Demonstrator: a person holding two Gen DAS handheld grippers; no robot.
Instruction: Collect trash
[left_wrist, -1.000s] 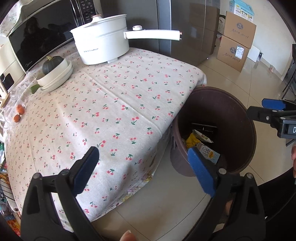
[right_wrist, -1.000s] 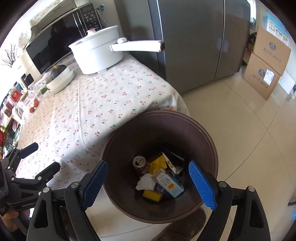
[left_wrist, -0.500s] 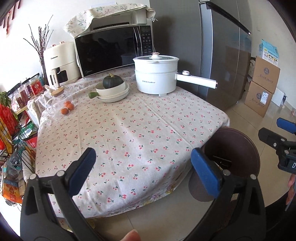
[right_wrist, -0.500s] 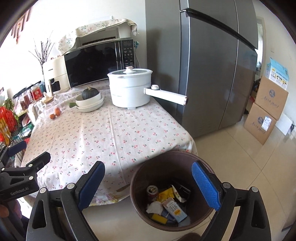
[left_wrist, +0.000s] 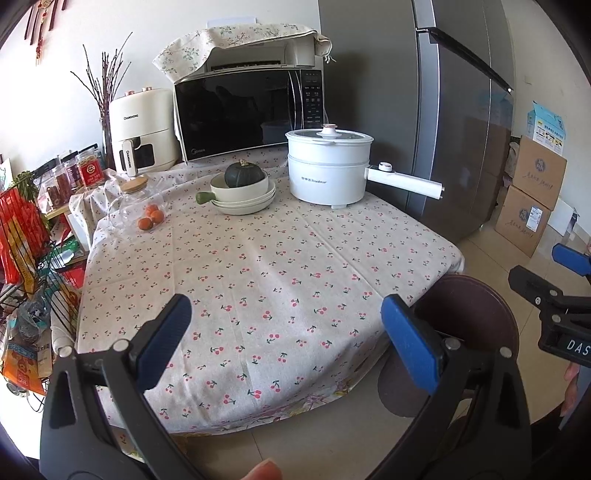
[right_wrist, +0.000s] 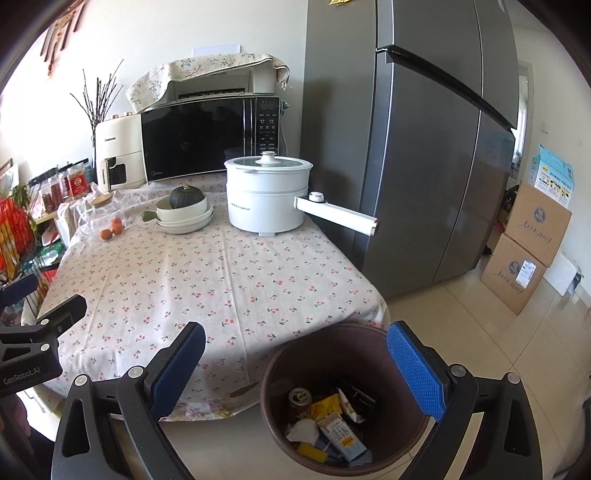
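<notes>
A dark brown trash bin (right_wrist: 275, 365) stands on the floor at the table's near right corner; it also shows in the left wrist view (left_wrist: 476, 314). In it lie a red can (right_wrist: 300, 400), a yellow wrapper (right_wrist: 325, 404), a small carton (right_wrist: 341, 432) and crumpled white paper (right_wrist: 303, 430). My right gripper (right_wrist: 295, 373) is open and empty, held above and in front of the bin. My left gripper (left_wrist: 284, 336) is open and empty, in front of the table's near edge.
The table with a cherry-print cloth (left_wrist: 258, 266) holds a white electric pot with a long handle (left_wrist: 328, 171), stacked bowls with a green squash (left_wrist: 243, 188), small oranges (left_wrist: 151, 218), a microwave (left_wrist: 247, 110) and an air fryer (left_wrist: 142, 129). A grey fridge (right_wrist: 424, 147) and cardboard boxes (right_wrist: 528, 251) stand at the right.
Both grippers have lifted and tilted up from looking down into the bin to looking level across the table. Both stay open and empty.
</notes>
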